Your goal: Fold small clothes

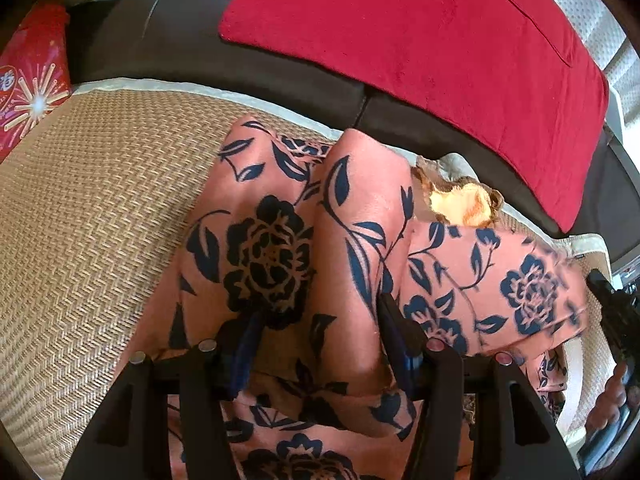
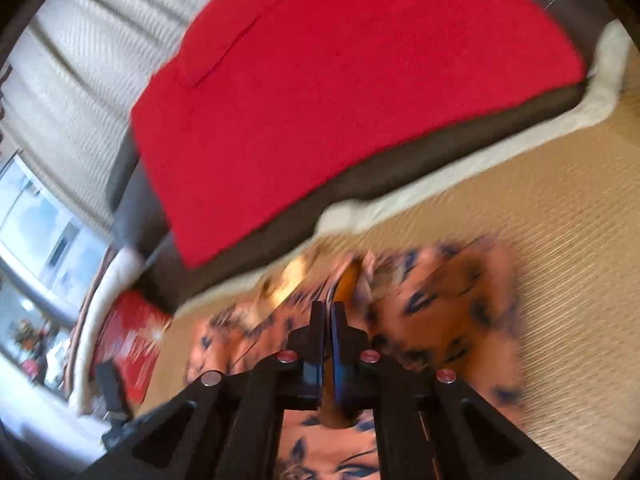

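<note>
A salmon-pink garment with dark blue flowers (image 1: 280, 240) lies bunched on a woven straw mat (image 1: 92, 208). My left gripper (image 1: 320, 312) is open, its fingers (image 1: 250, 334) spread and pressed down into the fabric, a fold of cloth rising between them. In the blurred right wrist view, my right gripper (image 2: 329, 312) is shut on an edge of the same garment (image 2: 440, 304), and the cloth runs between the closed fingers. A yellowish lining patch (image 1: 460, 204) shows at the garment's far side. The right gripper's black body (image 1: 616, 312) shows at the left view's right edge.
A red cushion (image 1: 420, 52) leans on the dark brown sofa back (image 1: 160, 36) behind the mat. A red printed bag (image 1: 28, 80) stands at the mat's left end. A white padded border (image 2: 440, 176) edges the mat. A window (image 2: 36, 232) is off to the side.
</note>
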The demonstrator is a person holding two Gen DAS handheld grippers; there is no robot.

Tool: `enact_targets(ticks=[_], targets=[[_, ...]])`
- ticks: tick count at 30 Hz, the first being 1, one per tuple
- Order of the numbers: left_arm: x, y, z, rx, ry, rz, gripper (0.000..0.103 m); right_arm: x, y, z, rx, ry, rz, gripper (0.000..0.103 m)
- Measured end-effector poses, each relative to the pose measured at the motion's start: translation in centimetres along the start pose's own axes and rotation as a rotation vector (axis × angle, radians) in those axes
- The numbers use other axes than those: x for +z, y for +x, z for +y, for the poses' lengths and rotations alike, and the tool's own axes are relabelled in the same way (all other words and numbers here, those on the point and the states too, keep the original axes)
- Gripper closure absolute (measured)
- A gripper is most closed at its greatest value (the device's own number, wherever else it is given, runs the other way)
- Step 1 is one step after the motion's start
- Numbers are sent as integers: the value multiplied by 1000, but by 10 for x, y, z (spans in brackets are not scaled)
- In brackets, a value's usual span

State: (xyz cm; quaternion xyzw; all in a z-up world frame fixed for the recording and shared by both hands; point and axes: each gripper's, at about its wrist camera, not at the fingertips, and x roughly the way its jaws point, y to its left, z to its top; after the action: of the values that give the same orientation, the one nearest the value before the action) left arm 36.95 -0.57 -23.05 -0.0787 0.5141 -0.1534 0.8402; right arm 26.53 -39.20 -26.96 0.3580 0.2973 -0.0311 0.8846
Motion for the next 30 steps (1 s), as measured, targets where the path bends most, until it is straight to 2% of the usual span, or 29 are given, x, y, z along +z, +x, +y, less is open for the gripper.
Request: enact_targets(ticks=[2, 3, 5, 8, 10, 11, 12, 13, 17, 19, 20, 22, 23, 26, 28, 30], targets=[[0, -2, 2, 0, 2, 1, 45, 8, -5, -19, -74, 34, -26, 100], [0, -3, 3, 0, 3, 1, 45, 9, -1, -25, -64, 60, -6, 100], [0, -3, 2, 1, 5, 2, 45, 9, 10, -42, 30, 137, 64, 95], [0, -2, 3, 3, 6, 10, 45, 10, 18, -53, 139, 222, 114, 92], [0, 1, 2, 15, 20, 16, 45, 11, 20, -50, 157, 213, 131, 72], [0, 4, -2, 20, 30, 15, 45, 10, 24, -49, 153, 207, 149, 36], [0, 4, -4, 26, 39, 14, 45, 6, 27, -48, 156, 214, 168, 23], [0, 5, -7, 33, 47, 13, 45, 3, 30, -49, 166, 228, 172, 22], [-1, 7, -12, 37, 54, 11, 45, -9, 58, -43, 153, 202, 269, 24], [-1, 7, -12, 33, 53, 12, 45, -14, 69, -33, 127, 165, 279, 25], [-1, 7, -12, 31, 53, 11, 45, -15, 72, -24, 123, 136, 267, 32], [-1, 5, -10, 27, 55, 11, 45, -22, 79, -4, 152, 77, 292, 78], [-1, 4, -9, 26, 54, 10, 45, -28, 84, 12, 145, 18, 315, 85], [-1, 0, -4, 20, 40, 4, 45, -37, 78, 45, 40, -138, 247, 87], [0, -5, -2, 24, 32, -13, 45, -35, 62, 56, 11, -191, 172, 89], [1, -9, -1, 37, 33, -31, 45, -30, 42, 62, -60, -237, 75, 90]])
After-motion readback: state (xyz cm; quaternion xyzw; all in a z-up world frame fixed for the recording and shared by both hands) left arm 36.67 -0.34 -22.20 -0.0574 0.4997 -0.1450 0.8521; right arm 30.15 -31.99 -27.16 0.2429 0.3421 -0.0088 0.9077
